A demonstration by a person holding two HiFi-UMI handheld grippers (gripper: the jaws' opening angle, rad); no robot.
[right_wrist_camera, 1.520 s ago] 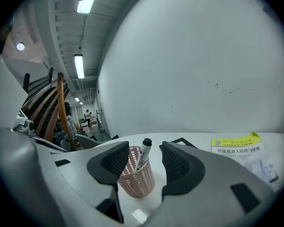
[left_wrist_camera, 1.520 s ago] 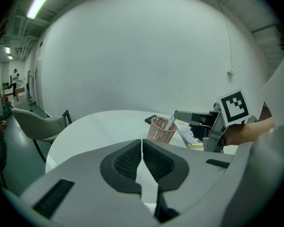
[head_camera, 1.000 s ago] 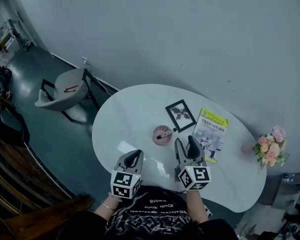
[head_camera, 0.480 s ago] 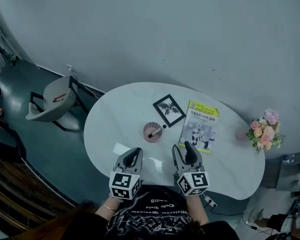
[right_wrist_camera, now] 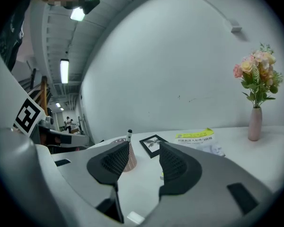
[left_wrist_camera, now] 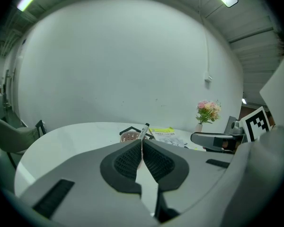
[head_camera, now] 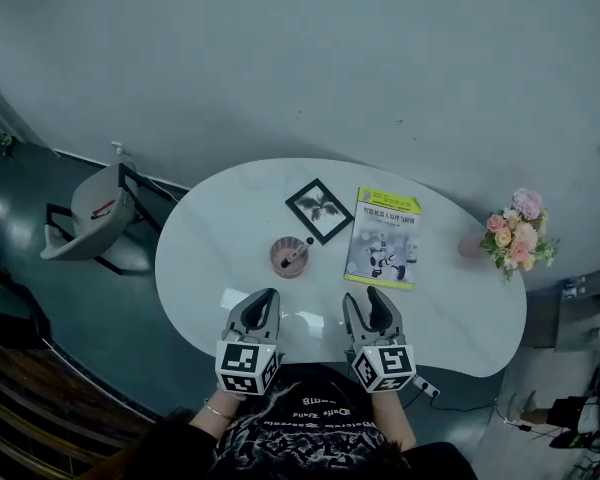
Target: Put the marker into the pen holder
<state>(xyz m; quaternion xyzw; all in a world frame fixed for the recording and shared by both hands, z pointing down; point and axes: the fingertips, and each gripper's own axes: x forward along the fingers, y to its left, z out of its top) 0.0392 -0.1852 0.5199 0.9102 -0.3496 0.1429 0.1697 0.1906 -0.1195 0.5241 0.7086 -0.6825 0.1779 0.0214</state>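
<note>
A pink pen holder [head_camera: 286, 258] stands on the white table [head_camera: 220, 238], and a marker [head_camera: 296, 252] with a black cap leans inside it. In the left gripper view the marker [left_wrist_camera: 143, 130] sticks up from the holder [left_wrist_camera: 129, 136] beyond the jaws. In the right gripper view the holder [right_wrist_camera: 131, 158] and marker [right_wrist_camera: 129, 135] show left of the gap. My left gripper [head_camera: 261, 304] is shut and empty near the table's front edge. My right gripper [head_camera: 367, 307] is open and empty beside it.
A black framed picture [head_camera: 319, 209] and a yellow-topped booklet [head_camera: 384, 237] lie behind the holder. A vase of pink flowers [head_camera: 513, 231] stands at the table's right end. A grey chair [head_camera: 83, 212] sits on the floor to the left.
Both grippers have drawn back toward the table's front edge, away from the pen holder. The head view has shifted, so the table sits further left and higher.
</note>
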